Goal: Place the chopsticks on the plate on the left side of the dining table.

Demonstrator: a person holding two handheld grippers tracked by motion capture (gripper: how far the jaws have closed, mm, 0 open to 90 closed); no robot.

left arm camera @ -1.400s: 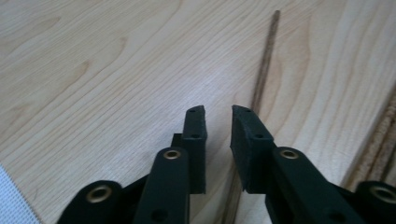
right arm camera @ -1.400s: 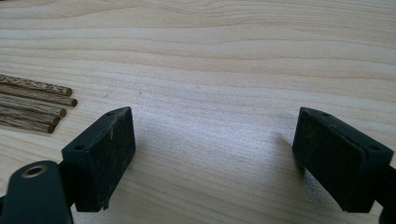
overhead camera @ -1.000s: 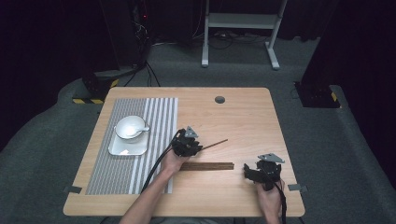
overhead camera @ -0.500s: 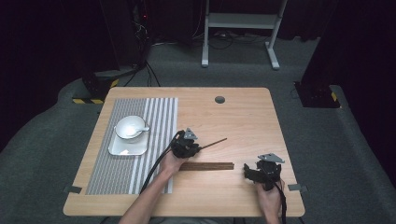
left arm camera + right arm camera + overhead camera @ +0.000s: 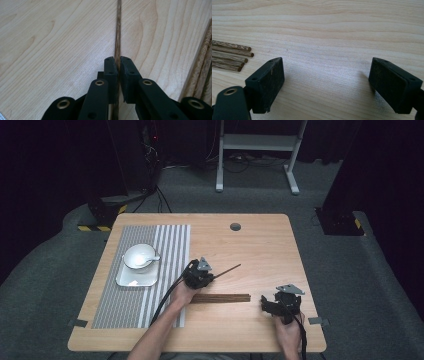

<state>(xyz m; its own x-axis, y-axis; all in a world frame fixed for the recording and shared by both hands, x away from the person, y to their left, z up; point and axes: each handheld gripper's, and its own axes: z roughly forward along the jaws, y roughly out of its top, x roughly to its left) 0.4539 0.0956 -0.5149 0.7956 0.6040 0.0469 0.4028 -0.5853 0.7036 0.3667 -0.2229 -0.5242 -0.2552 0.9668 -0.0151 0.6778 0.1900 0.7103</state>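
My left gripper (image 5: 210, 275) (image 5: 119, 65) is shut on a single dark wooden chopstick (image 5: 227, 271) (image 5: 117, 32), which sticks out from the jaws toward the table's right rear. A bundle of several chopsticks (image 5: 220, 298) (image 5: 229, 55) lies flat on the wooden table (image 5: 260, 245), just in front of the left gripper. My right gripper (image 5: 266, 306) (image 5: 325, 82) rests near the table's front right, its jaws wide apart over bare wood, with the bundle's tips a short way to its left.
A striped grey placemat (image 5: 145, 270) covers the table's left side. On it sits a white square plate (image 5: 136, 279) with a white bowl (image 5: 137, 257) and a spoon (image 5: 150, 260). A round cable hole (image 5: 235, 226) lies at the rear centre. Dark floor and equipment stands surround the table.
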